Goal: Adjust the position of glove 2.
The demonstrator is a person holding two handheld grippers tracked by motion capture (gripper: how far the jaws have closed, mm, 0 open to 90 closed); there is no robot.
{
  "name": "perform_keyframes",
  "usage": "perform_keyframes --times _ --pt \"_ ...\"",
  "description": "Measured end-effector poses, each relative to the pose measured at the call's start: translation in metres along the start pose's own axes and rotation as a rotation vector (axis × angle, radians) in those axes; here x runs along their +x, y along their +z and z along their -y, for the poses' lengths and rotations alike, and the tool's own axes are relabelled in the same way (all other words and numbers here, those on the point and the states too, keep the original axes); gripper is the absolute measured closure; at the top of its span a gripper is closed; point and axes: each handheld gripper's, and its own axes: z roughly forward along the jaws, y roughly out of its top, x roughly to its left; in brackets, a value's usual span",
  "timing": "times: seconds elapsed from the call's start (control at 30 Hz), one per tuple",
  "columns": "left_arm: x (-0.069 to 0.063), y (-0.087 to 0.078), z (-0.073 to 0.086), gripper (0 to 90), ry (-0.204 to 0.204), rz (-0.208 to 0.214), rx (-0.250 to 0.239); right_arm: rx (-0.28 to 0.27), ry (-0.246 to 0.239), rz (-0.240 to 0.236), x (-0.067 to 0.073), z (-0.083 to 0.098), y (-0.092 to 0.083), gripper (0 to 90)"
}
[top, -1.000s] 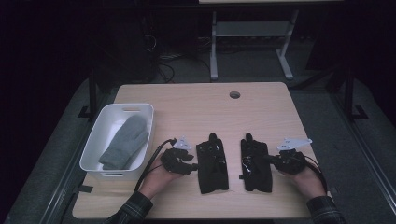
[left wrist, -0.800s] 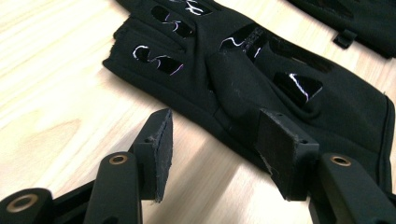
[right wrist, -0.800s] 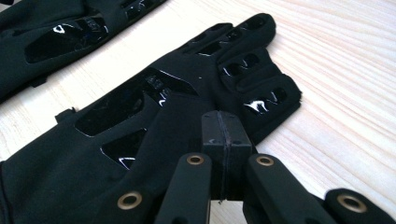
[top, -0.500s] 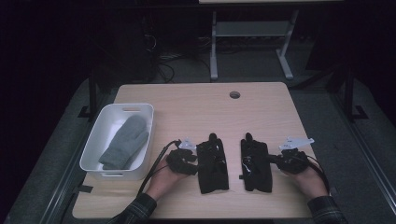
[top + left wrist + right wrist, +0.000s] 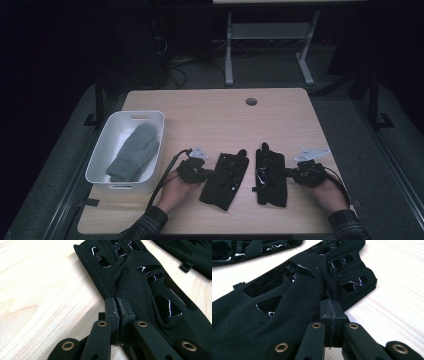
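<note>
While both hands rest at the near edge of the table, the high view shows the left gripper at the left glove and the right gripper at the right glove; a white bin holding a grey mitten stands further left. Left gripper view: the jaws have just been closing and now pinch a fold at the glove's edge. Right gripper view: the jaws are fully closed, pinching that glove's edge. Judgement: grasping is complete; the next move calls for an even lift of both gloves.
</note>
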Motion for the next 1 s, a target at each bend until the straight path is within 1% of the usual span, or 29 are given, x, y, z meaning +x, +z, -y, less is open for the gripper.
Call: perform_keyframes --times 0.07,0.1,0.2,0.27,0.3,0.4,0.47,0.57,0.63,0.67,0.77,0.83,0.97,1.0 --pt "0.001 -0.002 -0.001 87.5 -0.018 -0.006 -0.026 0.001 -0.001 -0.003 0.001 -0.001 0.0 90.0" --pt "0.001 -0.003 -0.002 87.6 -0.039 -0.011 -0.054 0.001 -0.001 -0.004 0.001 -0.001 0.001 90.0" --pt "0.007 -0.006 -0.007 87.7 -0.061 -0.02 -0.1 -0.001 -0.003 -0.006 0.001 -0.001 0.001 90.0" --pt "0.01 -0.006 -0.01 87.8 -0.068 -0.03 -0.115 0.001 -0.004 -0.009 0.001 -0.001 0.002 90.0" --pt "0.011 -0.006 -0.012 87.8 -0.079 -0.031 -0.128 0.001 -0.004 -0.011 0.002 -0.001 0.002 90.0" --pt "0.016 -0.007 -0.017 87.8 -0.082 -0.031 -0.138 0.002 -0.007 -0.019 0.004 -0.003 0.003 90.0" --pt "0.016 -0.008 -0.018 87.8 -0.092 -0.033 -0.153 -0.001 -0.011 -0.024 0.005 -0.004 0.004 90.0" --pt "0.017 -0.009 -0.019 87.8 -0.1 -0.017 -0.161 0.004 -0.018 -0.033 0.009 -0.006 0.006 90.0" --pt "0.016 -0.011 -0.02 87.7 -0.105 0.002 -0.166 0.003 -0.022 -0.037 0.011 -0.008 0.008 90.0" --pt "0.014 -0.012 -0.02 87.7 -0.107 0.009 -0.175 0.005 -0.033 -0.038 0.012 -0.008 0.009 90.0" --pt "0.01 -0.017 -0.024 87.7 -0.104 0.029 -0.197 0.01 -0.03 -0.047 0.016 -0.011 0.011 90.0" --pt "0.007 -0.019 -0.026 87.8 -0.094 0.038 -0.202 0.01 -0.042 -0.049 0.017 -0.012 0.012 90.0" --pt "0.001 -0.022 -0.03 87.8 -0.084 0.061 -0.217 0.012 -0.04 -0.054 0.02 -0.013 0.013 90.0" --pt "0.0 -0.022 -0.03 87.8 -0.088 0.072 -0.227 0.012 -0.044 -0.053 0.02 -0.013 0.013 90.0"
